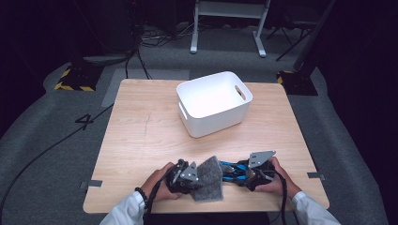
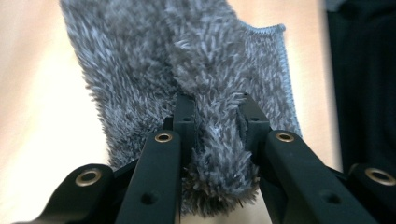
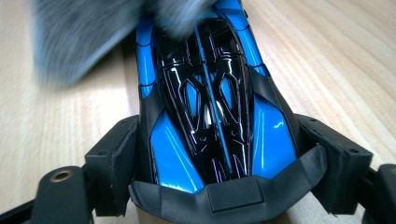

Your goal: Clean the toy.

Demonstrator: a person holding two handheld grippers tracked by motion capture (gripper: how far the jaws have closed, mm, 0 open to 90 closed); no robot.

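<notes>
So from the high view, my left gripper [image 1: 193,174] is clamped on a grey fluffy cloth [image 1: 209,178] and my right gripper [image 1: 244,172] is pinching a blue and black toy car [image 1: 231,171], both low on the wooden table [image 1: 141,140] near my edge, with the white bin [image 1: 213,103] well apart toward the far side. What matters for the next wipe: the car's long axis runs across the table, nose pointing at my left hand [image 1: 162,185], and the cloth sits just beside that nose, maybe touching it, hard to tell from up there. So the cloth hand is the one that travels, sideways along the car. In the left gripper view, the jaws are closed on a bunched fold of the grey fluffy cloth [image 2: 187,79], the rest of it fanning out ahead over the table, stitched hem on the right. In the right gripper view, the jaws hug the rear flanks of the blue and black toy car [image 3: 212,112], which points straight away from the claw, and the blurry cloth [image 3: 88,37] overlaps its far end at upper left.
</notes>
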